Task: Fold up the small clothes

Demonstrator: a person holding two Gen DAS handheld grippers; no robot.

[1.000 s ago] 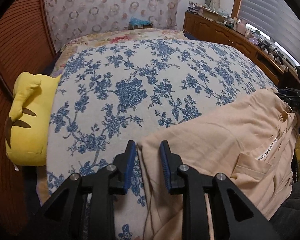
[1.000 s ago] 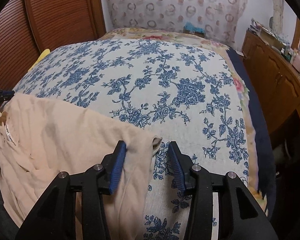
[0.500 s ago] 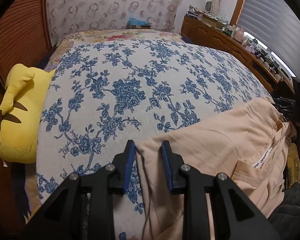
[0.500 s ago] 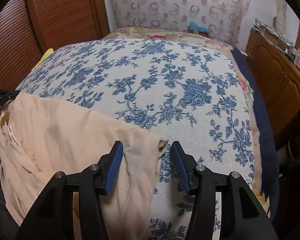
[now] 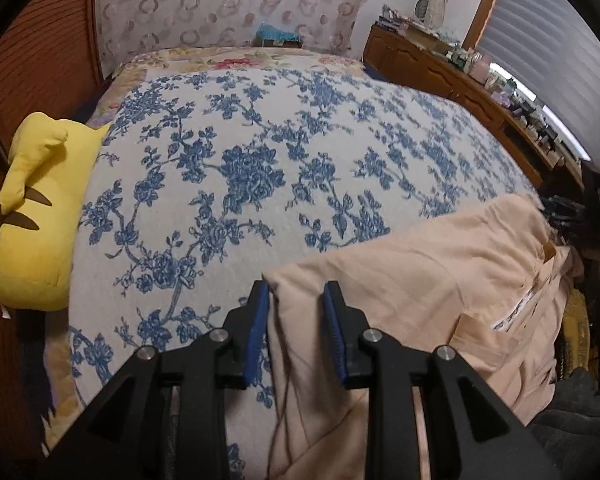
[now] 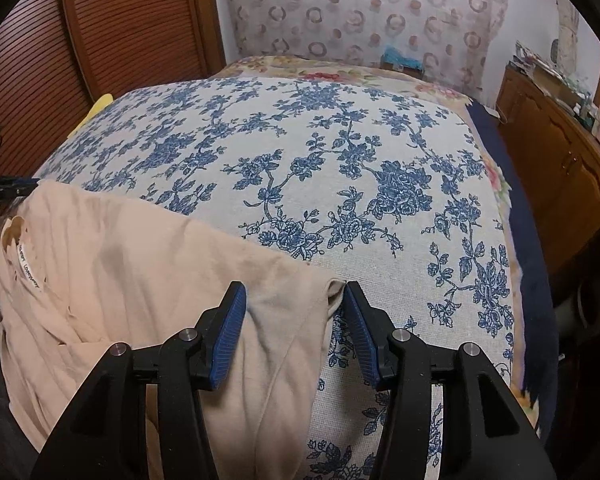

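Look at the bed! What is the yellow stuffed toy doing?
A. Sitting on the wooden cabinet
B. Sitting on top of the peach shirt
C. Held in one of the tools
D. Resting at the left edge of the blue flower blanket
D: in the left wrist view the yellow stuffed toy rests against the left edge of the blue flower blanket, well apart from the peach shirt.

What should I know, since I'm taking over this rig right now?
Left tongs: open, astride the left corner of the beige garment, not pinching it.
Right tongs: open, astride its right corner.
Garment: spread on the near part of the floral bedspread, label showing.
Done: laid out; no finished fold visible.
Left: probably pinch both corners and fold.
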